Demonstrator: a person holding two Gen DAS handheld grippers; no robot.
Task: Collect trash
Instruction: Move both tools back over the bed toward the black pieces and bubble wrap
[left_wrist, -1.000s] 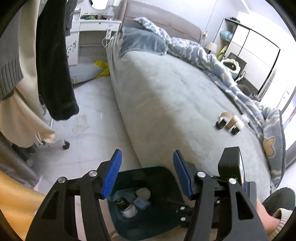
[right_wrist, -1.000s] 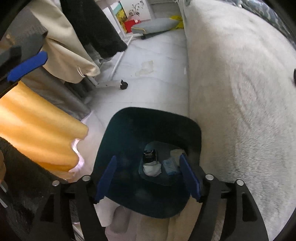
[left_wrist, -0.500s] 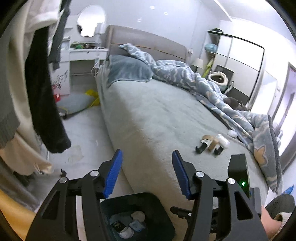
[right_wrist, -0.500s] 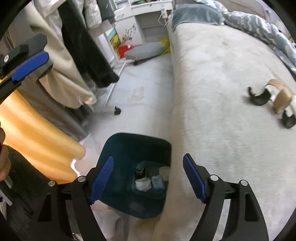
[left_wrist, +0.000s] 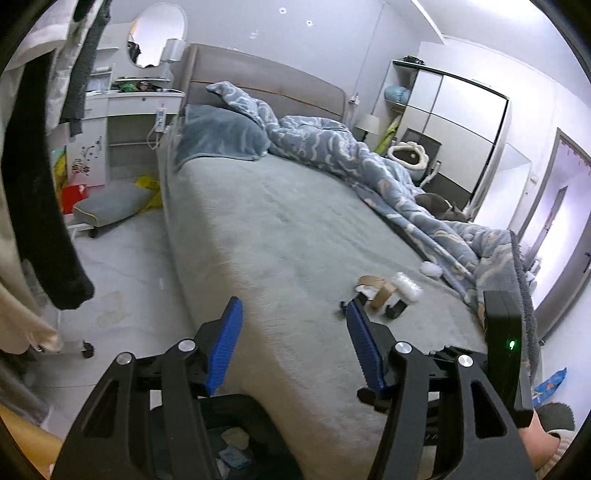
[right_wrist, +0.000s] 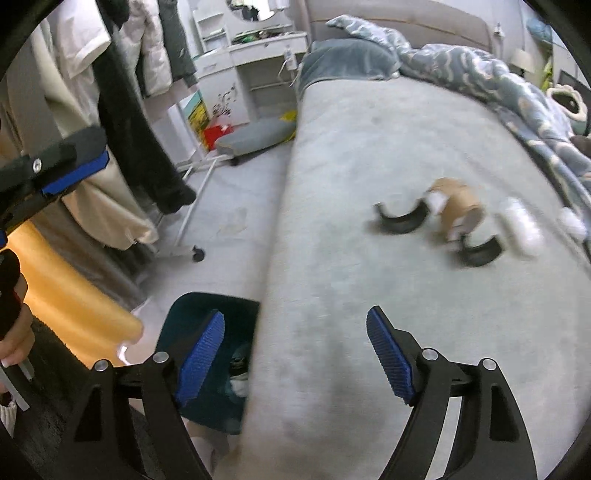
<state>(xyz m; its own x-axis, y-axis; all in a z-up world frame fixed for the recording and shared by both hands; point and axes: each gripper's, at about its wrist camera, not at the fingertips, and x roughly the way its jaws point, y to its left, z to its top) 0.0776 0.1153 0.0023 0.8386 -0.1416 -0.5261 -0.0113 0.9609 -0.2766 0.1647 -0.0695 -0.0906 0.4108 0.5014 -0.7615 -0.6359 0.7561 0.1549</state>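
Several bits of trash lie together on the grey bed, right of centre in the right wrist view: a cardboard tube, two curved black pieces either side of it, a white roll just beside them and a small white wad near the patterned blanket. From the left wrist they show at centre right, just past the fingertip. The dark teal bin stands on the floor hard against the bed's edge, at the lower left of the right view, with some scraps already inside.

Both tools hang above the bed's near edge with nothing between their blue pads. The left gripper is about half open and spreading. The right gripper stands wider and is also opening.

Clothes hang on a rack at the left, a floor cushion lies further back by the white dresser, and a wardrobe stands at the upper right of the left view.
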